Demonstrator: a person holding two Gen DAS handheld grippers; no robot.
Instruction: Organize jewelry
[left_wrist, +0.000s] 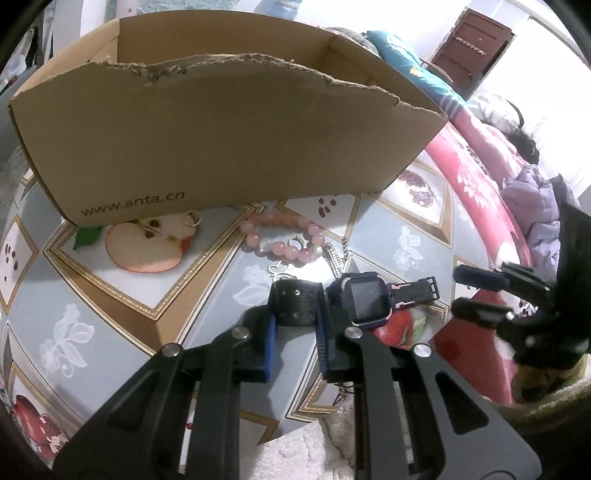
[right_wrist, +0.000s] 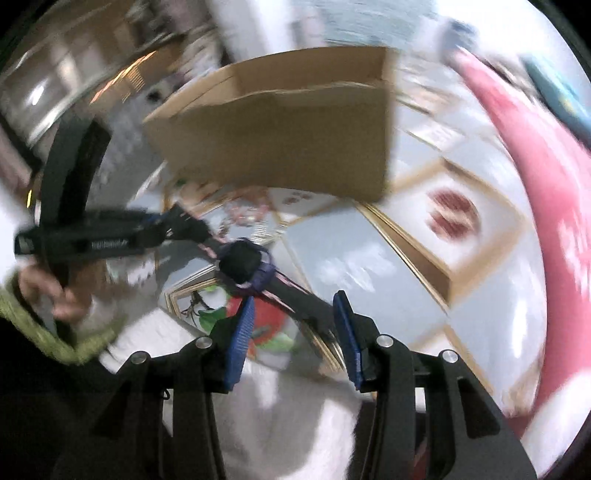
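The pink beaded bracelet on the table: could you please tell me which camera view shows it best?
The left wrist view. There the pink beaded bracelet lies sharp on the patterned tablecloth, in front of the brown cardboard box, each bead distinct. The right wrist view is motion-blurred; only a faint pinkish smear shows below the box.

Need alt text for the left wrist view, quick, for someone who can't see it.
The left tool grips the black strap of a smartwatch on a fruit-print tablecloth. Beyond lie a pink bead bracelet and an open cardboard box; the right tool waits at right.

One cardboard box (left_wrist: 221, 140), one smartwatch (left_wrist: 364, 301), one pink bead bracelet (left_wrist: 284, 236) and one small gold ring (left_wrist: 193, 218)
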